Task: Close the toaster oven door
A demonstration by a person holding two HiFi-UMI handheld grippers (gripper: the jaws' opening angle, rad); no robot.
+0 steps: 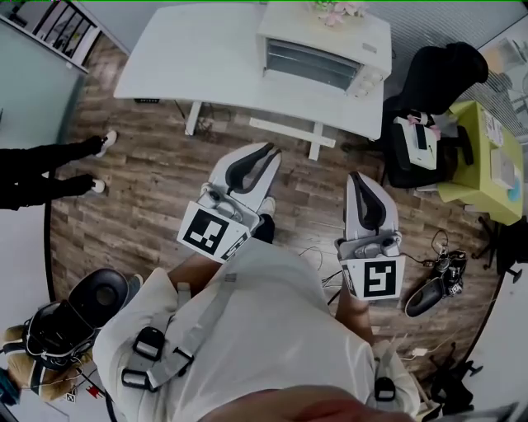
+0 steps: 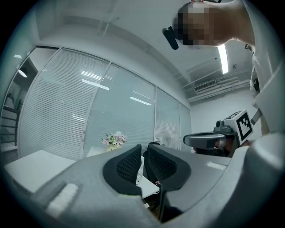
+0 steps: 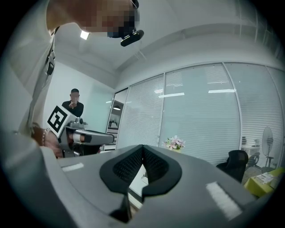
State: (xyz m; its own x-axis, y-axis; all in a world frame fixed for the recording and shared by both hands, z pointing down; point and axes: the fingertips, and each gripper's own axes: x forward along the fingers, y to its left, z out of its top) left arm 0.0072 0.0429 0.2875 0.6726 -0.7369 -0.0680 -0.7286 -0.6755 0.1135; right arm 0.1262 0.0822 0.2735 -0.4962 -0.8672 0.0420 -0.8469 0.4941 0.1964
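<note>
Both tongs are hanging low in front of our torso, over the wooden floor [image 1: 148,198], side by side and apart from each other, pointing forward.

Left tongs [image 1: 266,150]: in the left gripper view the jaws are standing a narrow slit apart. The black pads [image 2: 126,165] are not meeting and are holding nothing.

Right tongs [image 1: 356,176]: in the right gripper view the jaws are pressing together at the tips. The pads [image 3: 156,165] are touching each other and gripping nothing.

The toaster oven [image 1: 318,51] is sitting well ahead of both tongs, on the right end of a white table [image 1: 198,58], and neither tongs is touching it. Its glass door [image 1: 309,64] is facing the tongs and appears to be lying up against the front; we cannot tell whether it is fully seated. Pink flowers [image 1: 334,10] are showing at the oven's far edge.

A black office chair [image 1: 437,74] is standing ahead and to the right of the right tongs. A bystander's legs [image 1: 49,165] are showing well to the left of the left tongs.
</note>
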